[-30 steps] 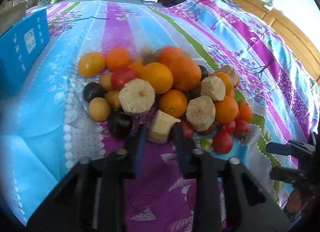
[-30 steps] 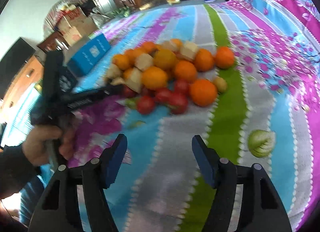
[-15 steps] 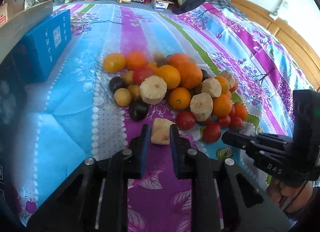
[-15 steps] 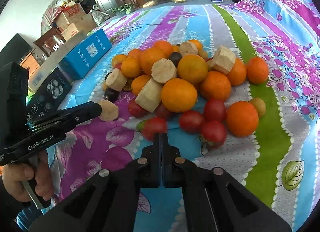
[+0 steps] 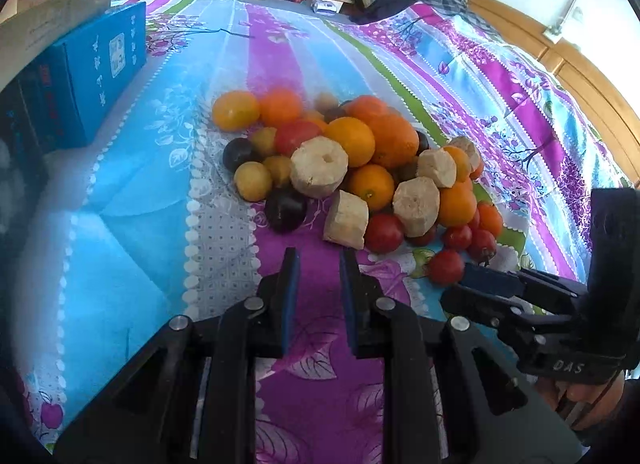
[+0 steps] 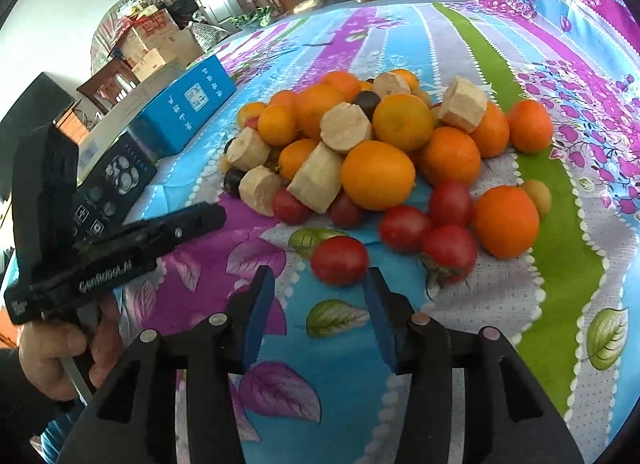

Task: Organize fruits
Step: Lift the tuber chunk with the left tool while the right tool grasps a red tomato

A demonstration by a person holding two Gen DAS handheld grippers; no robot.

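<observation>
The right gripper (image 6: 318, 288), jaws just opening and empty, faced a red tomato (image 6: 339, 260) directly ahead; next, advance and pinch it

A bedsheet (image 6: 500, 48) striped in purple, sky blue, grey and green is showing white dotted borders, purple blossoms and green leaf prints. On it, oranges (image 6: 378, 175) are glowing bright orange, tomatoes (image 6: 340, 260) are shining red, plums (image 5: 285, 209) are looking almost black, and small yellow fruits (image 5: 253, 186) are sitting pale gold. Peeled root chunks (image 5: 319, 166) are showing a pale beige. A box (image 6: 188, 104) is showing bright blue with white markings. Both the left gripper (image 5: 315, 260) and the right gripper (image 6: 318, 278) are wearing black bodies with blue pads (image 6: 258, 308).
</observation>
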